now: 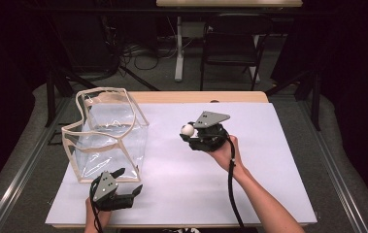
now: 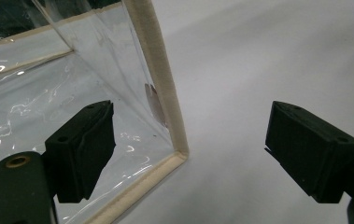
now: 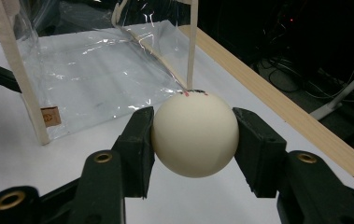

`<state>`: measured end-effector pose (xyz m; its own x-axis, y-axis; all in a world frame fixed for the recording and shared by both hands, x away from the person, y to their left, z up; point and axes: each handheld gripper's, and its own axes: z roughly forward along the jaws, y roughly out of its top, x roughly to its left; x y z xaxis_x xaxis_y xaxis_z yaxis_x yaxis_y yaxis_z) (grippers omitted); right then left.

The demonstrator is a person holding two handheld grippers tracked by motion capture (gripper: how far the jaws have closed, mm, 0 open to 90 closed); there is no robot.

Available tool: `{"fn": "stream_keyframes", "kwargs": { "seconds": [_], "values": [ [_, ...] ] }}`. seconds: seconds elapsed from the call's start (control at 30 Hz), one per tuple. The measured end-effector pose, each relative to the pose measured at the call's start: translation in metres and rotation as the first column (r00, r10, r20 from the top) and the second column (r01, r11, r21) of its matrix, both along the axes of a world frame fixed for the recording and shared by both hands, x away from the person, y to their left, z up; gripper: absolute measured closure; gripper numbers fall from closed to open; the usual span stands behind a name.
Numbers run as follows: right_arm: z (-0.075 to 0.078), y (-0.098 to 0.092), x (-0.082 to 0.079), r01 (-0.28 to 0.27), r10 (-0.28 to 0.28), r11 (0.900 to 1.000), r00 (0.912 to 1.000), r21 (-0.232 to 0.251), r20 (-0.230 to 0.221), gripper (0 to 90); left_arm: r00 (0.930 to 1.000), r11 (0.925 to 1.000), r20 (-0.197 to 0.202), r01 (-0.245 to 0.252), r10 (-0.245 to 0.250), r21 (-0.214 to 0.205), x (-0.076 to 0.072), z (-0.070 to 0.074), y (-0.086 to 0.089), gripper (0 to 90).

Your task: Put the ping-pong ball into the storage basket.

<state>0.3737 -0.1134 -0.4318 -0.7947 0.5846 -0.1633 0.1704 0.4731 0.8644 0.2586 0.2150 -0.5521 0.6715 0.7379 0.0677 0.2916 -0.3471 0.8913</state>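
My right gripper (image 1: 190, 132), frame centre, clamps the white ball (image 1: 187, 129) above the white table sheet (image 1: 269, 160). My left gripper (image 1: 129, 183), lower left, jaws apart, sits by the clear bag (image 1: 106, 136) corner. Dark room, chair (image 1: 232, 36) behind.

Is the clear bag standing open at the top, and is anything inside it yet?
Open and empty. The clear bag stands upright with its cream-trimmed rim spread wide; nothing shows through its walls. The white ball is outside, clamped in the right gripper.

White sheet (image 1: 249, 160) covers wooden table (image 1: 196, 96); black folding chair (image 1: 231, 39) and cables (image 1: 145, 53) on floor beyond.
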Motion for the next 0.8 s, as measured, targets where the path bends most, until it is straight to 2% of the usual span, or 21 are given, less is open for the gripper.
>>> {"fn": "stream_keyframes", "kwargs": {
  "seconds": [0.8],
  "values": [
    [0.006, 0.017, 0.011, -0.016, 0.016, 0.9998, 0.9999, -0.007, -0.003, 51.0, 1.0, 1.0, -0.001, 0.002, -0.002, -0.002, 0.0, 0.0, 0.0, 16.0]
  ]
}}
